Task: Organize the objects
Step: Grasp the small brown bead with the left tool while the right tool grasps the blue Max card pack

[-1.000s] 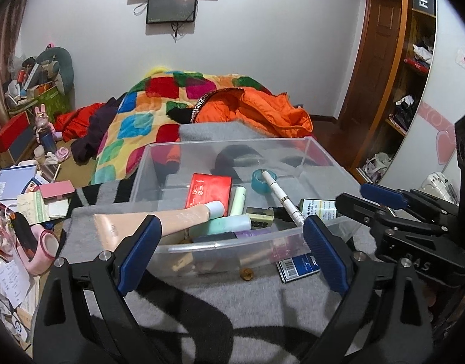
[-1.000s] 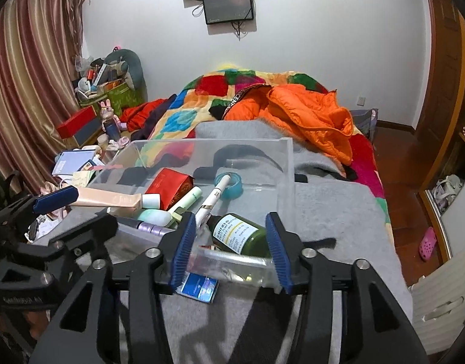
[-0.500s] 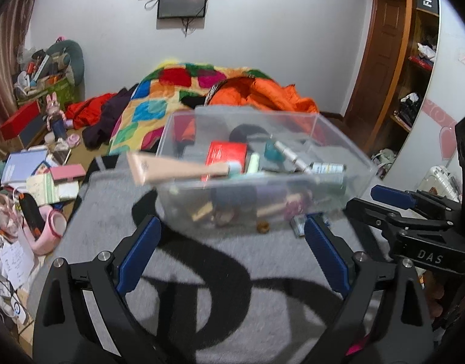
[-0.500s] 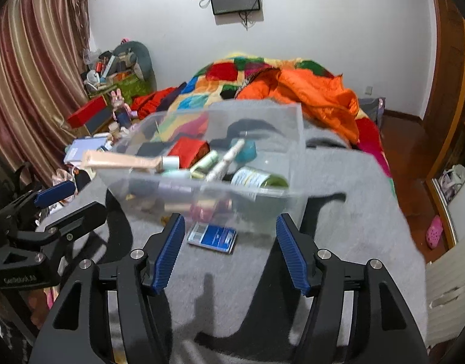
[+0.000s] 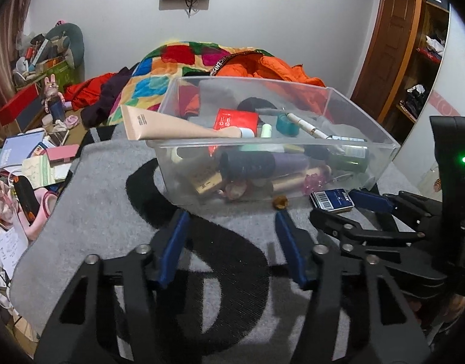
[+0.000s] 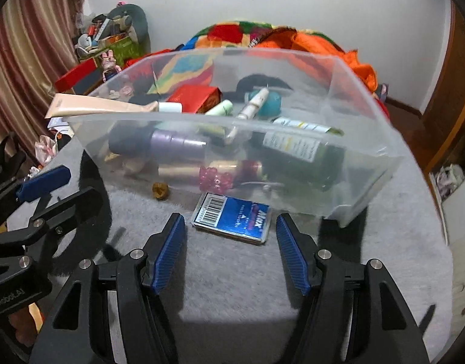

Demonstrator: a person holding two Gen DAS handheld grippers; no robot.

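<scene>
A clear plastic bin (image 5: 381, 148) (image 6: 369, 163) stands on a grey blanket with black letters (image 5: 105, 212). It holds several items: a beige tube (image 5: 172, 127) overhanging its left rim, a red box (image 5: 235, 119), a green bottle (image 6: 299, 151), a teal tape roll (image 5: 285, 123). A blue card box (image 6: 235, 220) (image 5: 332, 200) and a small brown bead (image 6: 160, 191) (image 5: 280, 202) lie on the blanket just in front of the bin. My left gripper (image 5: 231, 244) and right gripper (image 6: 231, 247) are both open and empty, short of the bin.
Beyond the bin lie a patchwork quilt (image 5: 178, 60) and an orange jacket (image 5: 272, 66). Books, a pink box and clutter (image 5: 35, 157) crowd the floor at left. A wooden door and shelves (image 5: 396, 45) stand at right. The blanket's right edge drops off (image 6: 444, 242).
Both grippers have let go of the bin's front rim and drawn back from it. The left jaws have narrowed. The bin stands on the blanket, further off.
</scene>
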